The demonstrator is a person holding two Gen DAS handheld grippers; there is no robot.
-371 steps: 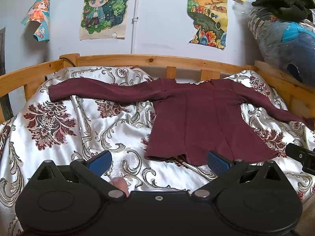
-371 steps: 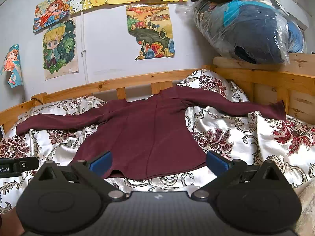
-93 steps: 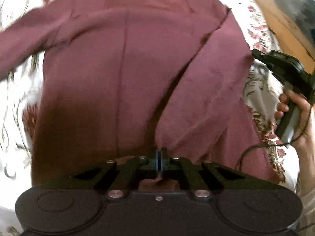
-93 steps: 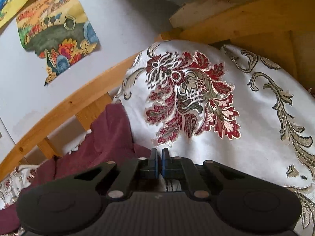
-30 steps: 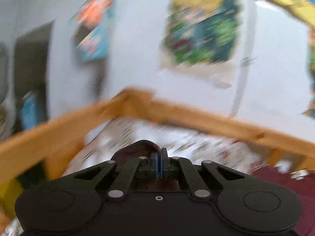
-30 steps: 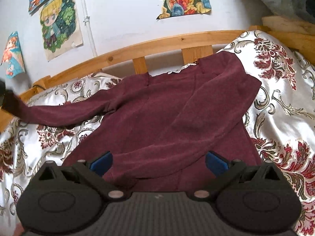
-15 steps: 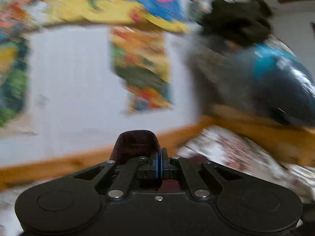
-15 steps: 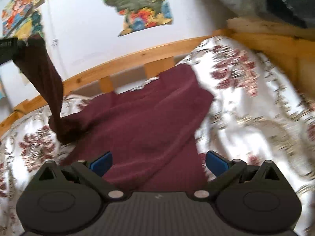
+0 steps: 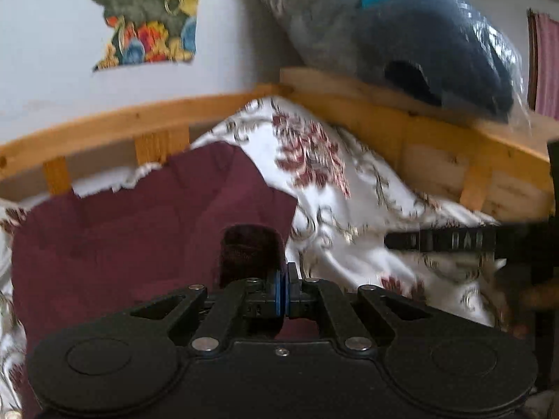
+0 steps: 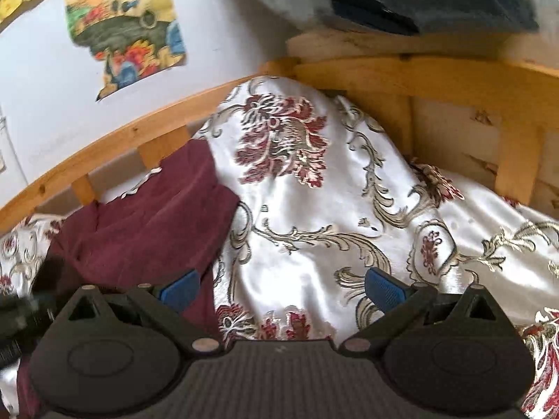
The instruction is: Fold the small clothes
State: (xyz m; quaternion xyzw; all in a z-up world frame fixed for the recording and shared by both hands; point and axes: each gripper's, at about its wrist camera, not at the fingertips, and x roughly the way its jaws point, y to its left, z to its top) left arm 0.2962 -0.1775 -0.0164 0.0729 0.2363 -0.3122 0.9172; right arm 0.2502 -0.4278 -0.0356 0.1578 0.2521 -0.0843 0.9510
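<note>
The left gripper (image 9: 286,288) is clamping shut on the cuff of the maroon long-sleeved knit top (image 9: 139,230), lying on the white floral satin bedspread (image 10: 314,209). The right gripper (image 10: 281,288) is standing wide open and empty, over the bedspread right of the top.

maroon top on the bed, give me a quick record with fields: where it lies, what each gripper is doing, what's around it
garment: maroon top, spread on the floral bedspread
left gripper: left gripper shut, pinching a sleeve cuff above the top's body
right gripper: right gripper open, nothing between its fingers, over the bedspread to the top's right
bed frame: wooden rail behind the top
wall: poster
shelf: bagged bundle on the wooden ledge
</note>
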